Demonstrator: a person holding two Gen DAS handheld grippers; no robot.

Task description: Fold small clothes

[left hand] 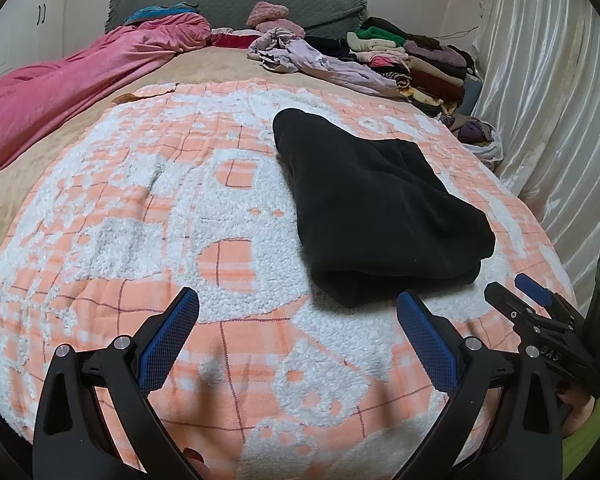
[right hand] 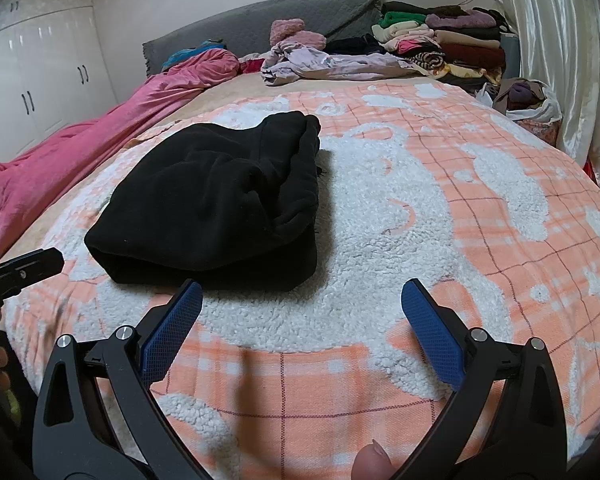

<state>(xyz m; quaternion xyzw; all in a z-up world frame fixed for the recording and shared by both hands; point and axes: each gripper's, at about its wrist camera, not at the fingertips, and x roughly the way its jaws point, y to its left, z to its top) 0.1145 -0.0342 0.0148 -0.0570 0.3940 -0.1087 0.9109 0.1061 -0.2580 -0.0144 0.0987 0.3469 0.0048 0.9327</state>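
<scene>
A black fleece garment (left hand: 376,208) lies folded on the orange and white blanket (left hand: 140,208); it also shows in the right wrist view (right hand: 224,204). My left gripper (left hand: 298,308) is open and empty, just short of the garment's near edge and to its left. My right gripper (right hand: 302,300) is open and empty, in front of the garment's near right corner. The right gripper also shows in the left wrist view (left hand: 516,288) at the right edge. One finger of the left gripper (right hand: 24,268) shows at the left edge of the right wrist view.
A pink duvet (left hand: 60,80) lies along the left side. A lilac garment (left hand: 312,60) and a pile of folded clothes (left hand: 412,60) sit at the far right by the grey headboard (left hand: 236,4). A bag of clothes (right hand: 528,96) and curtain (left hand: 548,100) stand to the right.
</scene>
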